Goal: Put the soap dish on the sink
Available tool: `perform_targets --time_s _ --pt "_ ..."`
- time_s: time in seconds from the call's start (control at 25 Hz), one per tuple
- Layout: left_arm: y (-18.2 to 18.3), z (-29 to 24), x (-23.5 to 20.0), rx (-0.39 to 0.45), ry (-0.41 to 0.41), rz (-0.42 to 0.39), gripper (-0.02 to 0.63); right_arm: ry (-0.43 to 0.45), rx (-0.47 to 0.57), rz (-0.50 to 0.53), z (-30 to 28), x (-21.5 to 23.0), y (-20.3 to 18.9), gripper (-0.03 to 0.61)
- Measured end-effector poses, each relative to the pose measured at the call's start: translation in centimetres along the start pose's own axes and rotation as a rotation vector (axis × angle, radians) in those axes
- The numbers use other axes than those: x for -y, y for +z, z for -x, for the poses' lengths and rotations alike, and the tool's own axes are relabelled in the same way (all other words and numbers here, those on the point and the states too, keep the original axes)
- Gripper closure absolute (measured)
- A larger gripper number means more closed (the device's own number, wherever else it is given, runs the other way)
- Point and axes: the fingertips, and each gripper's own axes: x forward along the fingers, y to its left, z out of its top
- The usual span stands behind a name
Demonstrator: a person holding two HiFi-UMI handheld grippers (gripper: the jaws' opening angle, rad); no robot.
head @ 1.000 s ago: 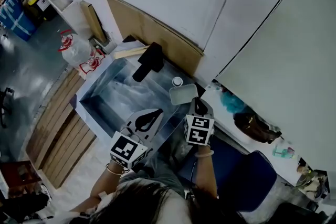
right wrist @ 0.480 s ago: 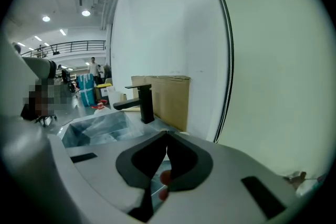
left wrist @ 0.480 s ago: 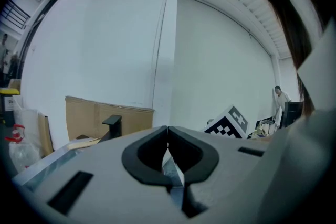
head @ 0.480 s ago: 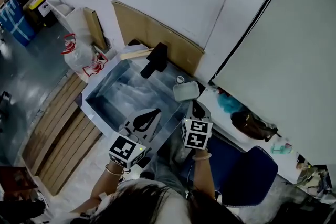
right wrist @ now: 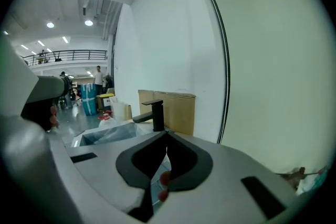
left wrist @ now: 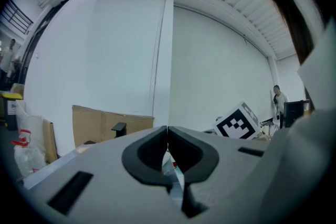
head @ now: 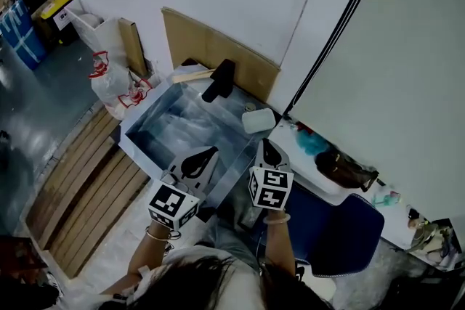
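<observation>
Nearest, the left gripper (head: pixel 204 155) and right gripper (head: pixel 263 144) hover at the near edge of the steel sink (head: pixel 174 128), the 2 jaws of each pressed together on nothing. Just beyond the right gripper, apart from it, the pale soap dish (head: pixel 259 120) sits on the sink's far right corner. The black faucet (head: pixel 219 80) stands further along the far edge.

Head view: high overhead, facing steeply down on sink (head: pixel 171 131), left gripper (head: pixel 212 152), right gripper (head: pixel 264 144). Left gripper view: low, tilted up along own jaws toward white wall (left wrist: pixel 126 60). Right gripper view: low, near-level, close to sink. All 3 share black faucet (head: pixel 220 80), cardboard sheet (head: pixel 218 47).
</observation>
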Motion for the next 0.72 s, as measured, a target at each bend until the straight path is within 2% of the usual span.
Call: perform_targets --time_s 0.72 --pt "2.8 8.6 3.7 0.086 -0.026 -0.076 0.604 0.0 0.13 0.003 11.2 -5.8 2.5 0.552"
